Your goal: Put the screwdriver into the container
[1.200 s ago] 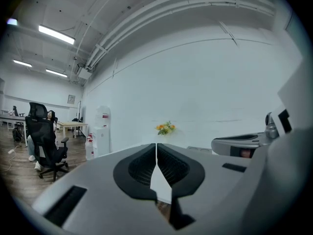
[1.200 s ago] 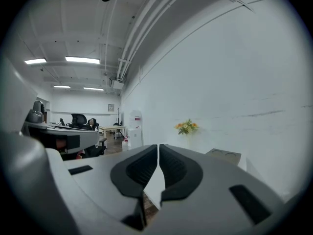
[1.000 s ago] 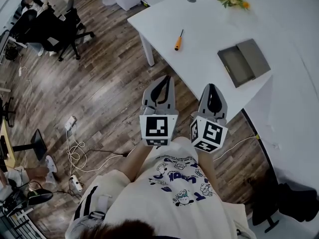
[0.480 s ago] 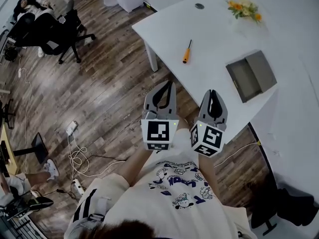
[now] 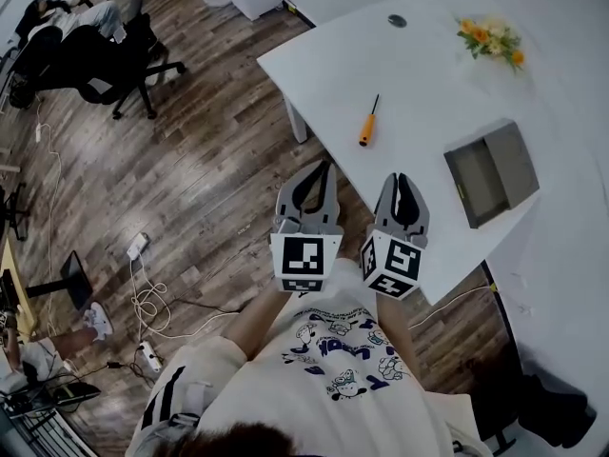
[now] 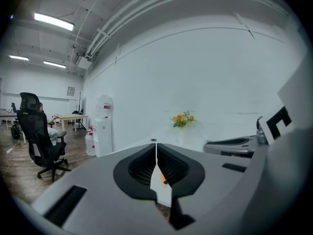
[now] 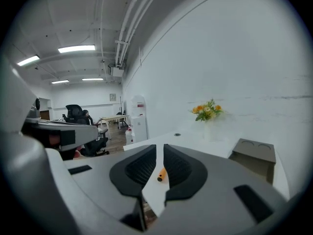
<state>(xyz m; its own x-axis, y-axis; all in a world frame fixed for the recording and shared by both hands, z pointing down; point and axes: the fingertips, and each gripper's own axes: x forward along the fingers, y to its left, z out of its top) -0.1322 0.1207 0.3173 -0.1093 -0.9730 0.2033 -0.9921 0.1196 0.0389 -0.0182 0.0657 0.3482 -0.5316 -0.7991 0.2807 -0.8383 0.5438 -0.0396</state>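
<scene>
Approach step, nothing grasped yet: an orange-handled screwdriver (image 5: pixel 367 124) is seen lying on the white table (image 5: pixel 419 65), well apart from the open grey container (image 5: pixel 491 173). The left gripper (image 5: pixel 321 168) is closed and empty. The right gripper (image 5: pixel 400 178) is slightly parted, opening and empty; next it would likely need to be carried forward over the handle

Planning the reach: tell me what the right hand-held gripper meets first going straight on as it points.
Likely the screwdriver on the table: its orange handle lines up beyond the right hand-held gripper's opening, empty jaws. Depth unclear.
</scene>
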